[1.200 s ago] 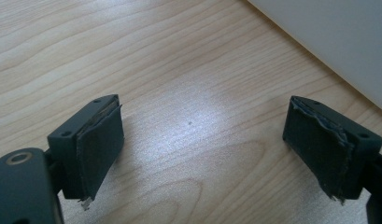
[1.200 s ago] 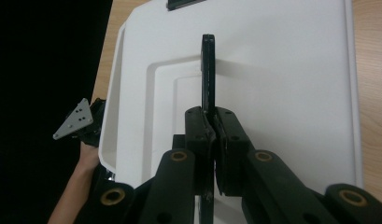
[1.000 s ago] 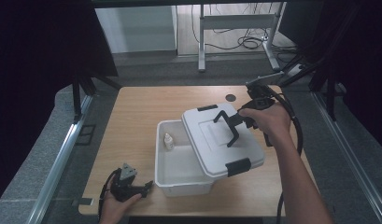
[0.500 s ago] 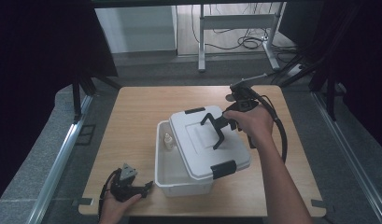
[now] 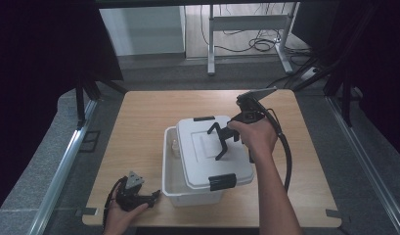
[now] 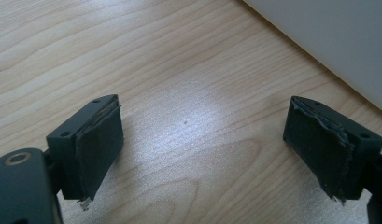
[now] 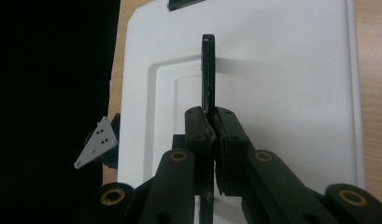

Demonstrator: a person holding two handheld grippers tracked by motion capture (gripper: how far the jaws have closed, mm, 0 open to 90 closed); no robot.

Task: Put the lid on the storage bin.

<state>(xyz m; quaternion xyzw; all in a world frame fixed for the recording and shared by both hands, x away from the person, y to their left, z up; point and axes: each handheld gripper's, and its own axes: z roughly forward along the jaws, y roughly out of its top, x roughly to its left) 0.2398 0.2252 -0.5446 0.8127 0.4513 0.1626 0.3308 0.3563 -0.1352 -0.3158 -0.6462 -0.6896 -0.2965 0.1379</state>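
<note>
A white plastic box stands on the wooden table. Its white lid lies over most of the box, shifted to the right, so a strip of the box's left side stays uncovered. My right gripper is shut on the lid's black handle. In the right gripper view the pads pinch the thin handle above the lid. My left gripper rests open on the table left of the box, and between its fingers there is nothing but bare wood.
A small pale object stands inside the box at its uncovered left edge. Black latches sit on the lid's near and far ends. The box wall is close to my left gripper. A cable trails from my right gripper.
My right gripper has carried the lid leftward and lower, from the box's right side to over most of the box. The left gripper has stayed where it was.
</note>
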